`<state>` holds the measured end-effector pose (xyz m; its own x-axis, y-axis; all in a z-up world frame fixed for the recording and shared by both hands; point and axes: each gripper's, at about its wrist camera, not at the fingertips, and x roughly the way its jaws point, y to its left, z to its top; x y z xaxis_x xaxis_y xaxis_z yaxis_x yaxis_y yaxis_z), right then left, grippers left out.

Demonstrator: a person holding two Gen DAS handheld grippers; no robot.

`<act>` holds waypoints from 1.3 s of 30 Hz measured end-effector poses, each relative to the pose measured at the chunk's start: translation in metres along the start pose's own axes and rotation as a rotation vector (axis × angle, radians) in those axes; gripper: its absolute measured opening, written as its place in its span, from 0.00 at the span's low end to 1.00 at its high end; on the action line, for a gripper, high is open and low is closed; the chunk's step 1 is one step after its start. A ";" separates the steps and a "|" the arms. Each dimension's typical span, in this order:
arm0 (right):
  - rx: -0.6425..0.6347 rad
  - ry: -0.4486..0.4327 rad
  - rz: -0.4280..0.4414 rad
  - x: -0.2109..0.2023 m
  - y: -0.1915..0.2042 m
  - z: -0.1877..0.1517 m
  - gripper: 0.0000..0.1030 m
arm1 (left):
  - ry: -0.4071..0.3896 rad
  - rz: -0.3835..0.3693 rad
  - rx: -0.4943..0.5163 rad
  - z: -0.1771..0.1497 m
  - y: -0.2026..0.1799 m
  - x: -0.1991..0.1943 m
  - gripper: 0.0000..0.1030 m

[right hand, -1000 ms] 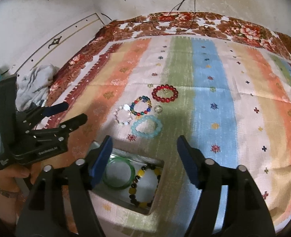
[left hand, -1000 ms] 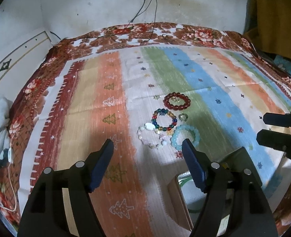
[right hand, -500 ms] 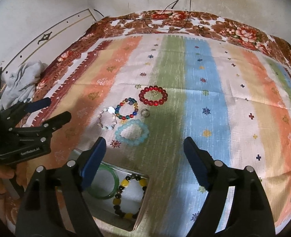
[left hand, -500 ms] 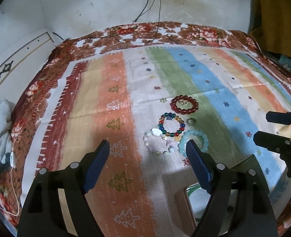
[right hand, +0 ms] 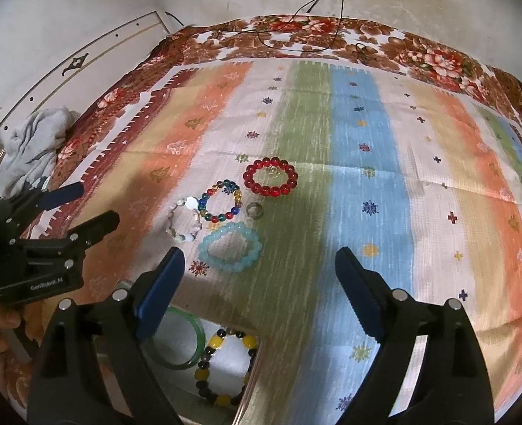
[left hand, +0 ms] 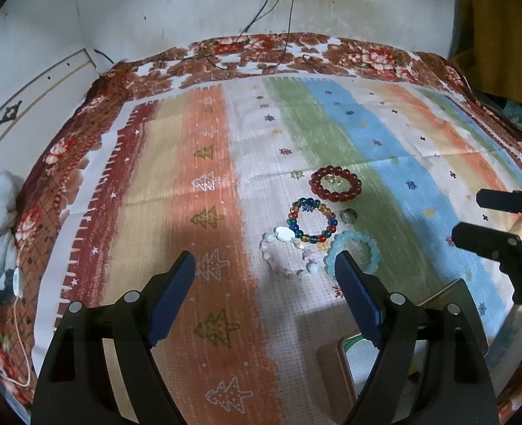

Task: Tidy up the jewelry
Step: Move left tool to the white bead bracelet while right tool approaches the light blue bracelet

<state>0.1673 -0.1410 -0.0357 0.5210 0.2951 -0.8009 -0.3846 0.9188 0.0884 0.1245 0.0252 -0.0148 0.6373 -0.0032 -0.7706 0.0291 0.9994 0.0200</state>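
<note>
Striped cloth with little trees and stars covers the bed [right hand: 385, 184], a floral border running along its far edge below a stained white wall. Nearest the right wrist camera, at 6 o'clock, an open box [right hand: 250, 372] holds a green bangle [right hand: 190, 340] and a yellow-and-black bead bracelet [right hand: 225, 368]; the left wrist view shows only the box's corner, mostly hidden behind that tool's own finger. The right tool [right hand: 259, 265] has just been spreading its jaws, with nothing between them; the left tool [left hand: 264, 265] stands spread and empty too. Beyond, toward 12 o'clock, lie a pale blue bracelet [right hand: 230, 246], a pearly bracelet [right hand: 185, 221] beside it, a multicoloured bracelet [right hand: 222, 201], a small ring [right hand: 254, 210] and, farthest, a red bracelet [right hand: 270, 176]. Compared with a second ago, both views have shifted slightly, while the jewelry lies unmoved. Grey cloth [right hand: 30, 141] is bunched at 9 o'clock.
</note>
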 end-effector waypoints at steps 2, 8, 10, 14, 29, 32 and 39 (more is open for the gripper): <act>-0.001 0.006 0.001 0.003 0.000 0.002 0.83 | 0.006 0.009 0.000 0.001 0.002 0.005 0.78; 0.002 0.034 0.001 0.015 -0.006 0.006 0.83 | 0.018 0.014 0.000 0.010 0.003 0.016 0.78; 0.003 0.045 0.003 0.019 -0.007 0.007 0.84 | 0.022 0.016 0.003 0.012 0.003 0.020 0.78; 0.006 0.061 0.008 0.026 -0.010 0.011 0.84 | 0.033 0.024 0.005 0.018 0.005 0.029 0.78; -0.005 0.113 0.018 0.053 -0.013 0.023 0.84 | 0.090 0.031 0.011 0.030 0.008 0.059 0.78; -0.011 0.143 0.020 0.062 -0.012 0.023 0.84 | 0.114 0.029 0.003 0.029 0.010 0.065 0.78; -0.015 0.201 0.037 0.082 -0.014 0.024 0.84 | 0.169 0.027 0.016 0.027 0.008 0.077 0.78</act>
<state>0.2336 -0.1238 -0.0886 0.3443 0.2689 -0.8995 -0.4130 0.9038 0.1122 0.1951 0.0324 -0.0570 0.4992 0.0313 -0.8659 0.0268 0.9983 0.0515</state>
